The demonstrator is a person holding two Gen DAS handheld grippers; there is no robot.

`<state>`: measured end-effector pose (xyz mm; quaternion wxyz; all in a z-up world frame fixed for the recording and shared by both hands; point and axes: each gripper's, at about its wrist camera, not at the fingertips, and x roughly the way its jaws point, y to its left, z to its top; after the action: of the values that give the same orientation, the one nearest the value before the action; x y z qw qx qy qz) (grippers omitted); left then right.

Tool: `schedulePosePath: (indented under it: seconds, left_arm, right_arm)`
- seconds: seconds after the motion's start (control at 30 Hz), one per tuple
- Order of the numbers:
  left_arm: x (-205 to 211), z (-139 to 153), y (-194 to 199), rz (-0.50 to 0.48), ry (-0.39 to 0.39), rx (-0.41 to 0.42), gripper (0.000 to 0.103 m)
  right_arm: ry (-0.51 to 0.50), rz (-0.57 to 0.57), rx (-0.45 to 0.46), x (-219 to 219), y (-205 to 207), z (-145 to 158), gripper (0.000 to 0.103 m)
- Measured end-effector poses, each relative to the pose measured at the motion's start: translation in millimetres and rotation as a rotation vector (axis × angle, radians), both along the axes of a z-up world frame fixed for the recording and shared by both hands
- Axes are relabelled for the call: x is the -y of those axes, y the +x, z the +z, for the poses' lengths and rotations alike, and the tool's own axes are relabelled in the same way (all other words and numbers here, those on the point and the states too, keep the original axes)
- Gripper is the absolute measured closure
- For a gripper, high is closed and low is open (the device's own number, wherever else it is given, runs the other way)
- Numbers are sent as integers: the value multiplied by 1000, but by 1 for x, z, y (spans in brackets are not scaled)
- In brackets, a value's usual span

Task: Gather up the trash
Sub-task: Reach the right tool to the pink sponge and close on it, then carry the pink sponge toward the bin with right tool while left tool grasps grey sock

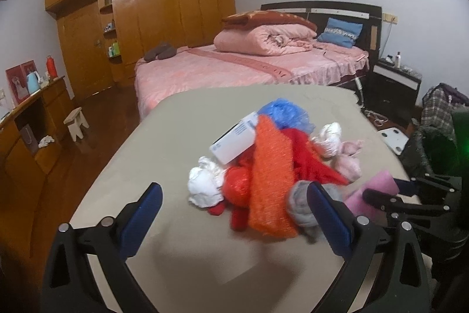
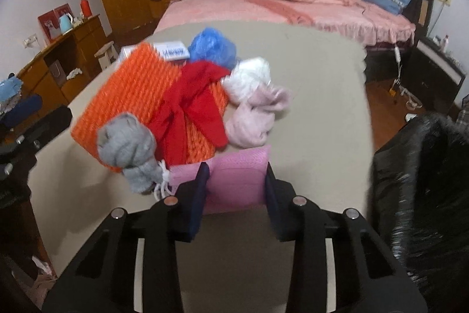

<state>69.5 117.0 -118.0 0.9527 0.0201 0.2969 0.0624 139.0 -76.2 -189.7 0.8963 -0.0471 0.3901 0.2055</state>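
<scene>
A heap of trash lies on the beige table [image 2: 319, 96]: an orange woven pad [image 2: 137, 90], a red cloth [image 2: 193, 104], a grey wad [image 2: 129, 145], a blue plastic bag [image 2: 212, 46], a white box [image 1: 234, 141], white crumpled paper [image 1: 205, 184] and a pale pink wad [image 2: 255, 116]. My right gripper [image 2: 236, 169] is shut on a pink sponge [image 2: 237, 184] at the near edge of the heap; both pads press its sides. My left gripper [image 1: 234, 189] stands open just before the heap, its fingers either side of the orange pad, touching nothing.
A black trash bag [image 2: 425, 181] gapes just right of the table. Behind the table stands a pink bed [image 1: 234, 66], with a wooden wardrobe [image 1: 164, 5] beyond. A desk with a kettle [image 1: 33, 81] and a small stool [image 1: 76, 122] are at left, a nightstand [image 1: 392, 87] at right.
</scene>
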Motion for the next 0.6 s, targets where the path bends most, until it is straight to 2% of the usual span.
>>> schedulePosePath:
  seconds: [0.07,0.27,0.43,0.6]
  left_arm:
    - [8,2,-2,-23,-7,14,8]
    - [36,-4,5,-105,-17,-3,23]
    - [57,-18,17,-148,0,-30,26]
    - [67,-36,33,-145,9,-86,32]
  right_arm:
    - [1,-14,29,7,2,11,68]
    - [16,-72,76,34,5,35,68]
    - [20,-114,67,48,6,36,68]
    - [29,-144,52,59,9,33,67]
